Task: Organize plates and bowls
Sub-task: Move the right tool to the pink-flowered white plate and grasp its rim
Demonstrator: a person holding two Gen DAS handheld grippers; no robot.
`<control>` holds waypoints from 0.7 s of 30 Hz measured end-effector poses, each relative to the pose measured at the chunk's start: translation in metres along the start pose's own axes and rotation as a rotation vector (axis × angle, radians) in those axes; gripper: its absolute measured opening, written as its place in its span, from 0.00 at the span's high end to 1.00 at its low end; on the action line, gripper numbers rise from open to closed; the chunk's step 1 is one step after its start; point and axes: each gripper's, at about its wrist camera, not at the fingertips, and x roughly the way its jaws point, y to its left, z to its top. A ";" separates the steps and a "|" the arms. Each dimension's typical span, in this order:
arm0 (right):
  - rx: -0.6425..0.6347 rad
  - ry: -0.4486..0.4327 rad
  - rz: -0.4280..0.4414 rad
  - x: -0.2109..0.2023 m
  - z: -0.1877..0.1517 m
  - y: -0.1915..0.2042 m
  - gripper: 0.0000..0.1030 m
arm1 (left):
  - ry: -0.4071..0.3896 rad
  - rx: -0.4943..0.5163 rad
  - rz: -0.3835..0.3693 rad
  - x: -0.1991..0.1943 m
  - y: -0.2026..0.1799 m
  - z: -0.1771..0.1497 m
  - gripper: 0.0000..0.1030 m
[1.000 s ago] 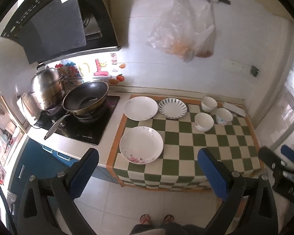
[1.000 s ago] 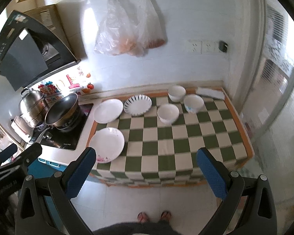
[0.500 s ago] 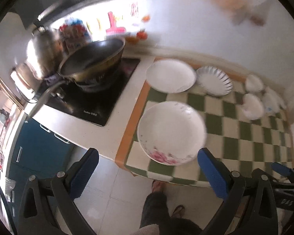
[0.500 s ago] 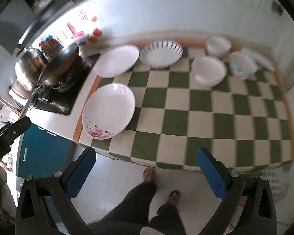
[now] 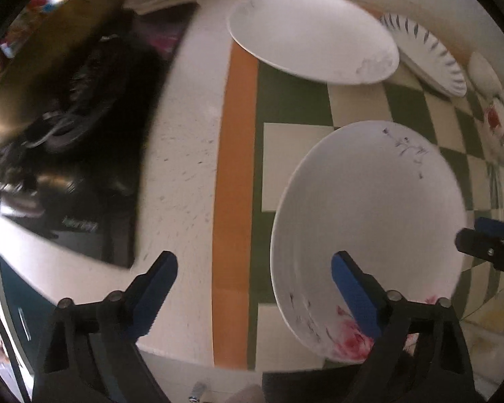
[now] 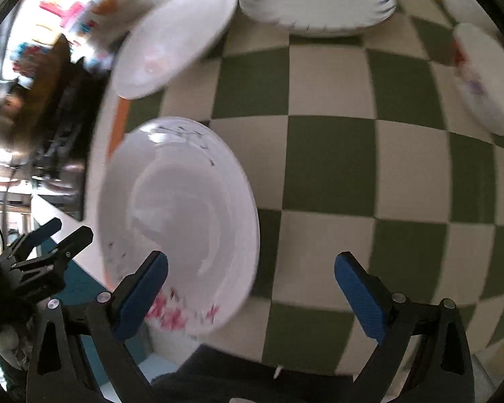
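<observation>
Left wrist, floral plate beside open jaws

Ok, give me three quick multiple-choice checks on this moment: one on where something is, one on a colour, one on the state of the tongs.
1. The floral plate lies:
A. on the stove
B. at the checked cloth's near left corner
C. stacked on another plate

2. The cloth's border strip is:
A. orange
B. blue
C. red

3. The left tongs and right tongs are:
A. both shut on plates
B. one open, one shut
C. both open, holding nothing

Answers: 1 B, it sits by the cloth's edge nearest the stove; 2 A, an orange band shows; 3 C, both pairs of fingers stand wide apart.
</observation>
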 end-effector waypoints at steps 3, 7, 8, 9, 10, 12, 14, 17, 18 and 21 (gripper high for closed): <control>0.010 0.040 -0.007 0.021 0.012 0.003 0.10 | 0.036 0.027 -0.005 0.012 -0.001 0.006 0.41; 0.057 0.058 0.026 0.035 0.023 0.002 0.17 | 0.071 0.034 -0.080 0.013 -0.001 0.006 0.56; 0.057 0.062 0.024 0.034 0.024 0.003 0.18 | 0.079 0.035 -0.105 0.011 -0.003 0.006 0.59; 0.056 0.066 0.015 0.035 0.025 0.004 0.22 | 0.085 0.039 -0.119 0.010 -0.005 0.005 0.62; 0.055 0.066 0.010 0.035 0.026 0.005 0.25 | 0.087 0.041 -0.129 0.008 -0.007 0.005 0.66; 0.055 0.070 0.068 0.032 0.026 0.007 0.60 | 0.095 0.050 -0.144 0.010 -0.018 0.005 0.71; 0.058 0.061 0.056 0.033 0.024 0.006 0.65 | 0.092 0.046 -0.116 0.005 -0.023 0.003 0.70; 0.055 0.047 0.054 0.030 0.023 0.005 0.75 | 0.097 0.020 -0.110 -0.002 -0.025 0.002 0.71; 0.059 0.057 0.067 0.030 0.023 0.002 0.78 | 0.090 0.016 -0.102 -0.006 -0.026 0.002 0.71; 0.061 0.076 0.090 0.029 0.022 -0.005 0.79 | 0.076 0.010 -0.086 -0.016 -0.035 0.002 0.71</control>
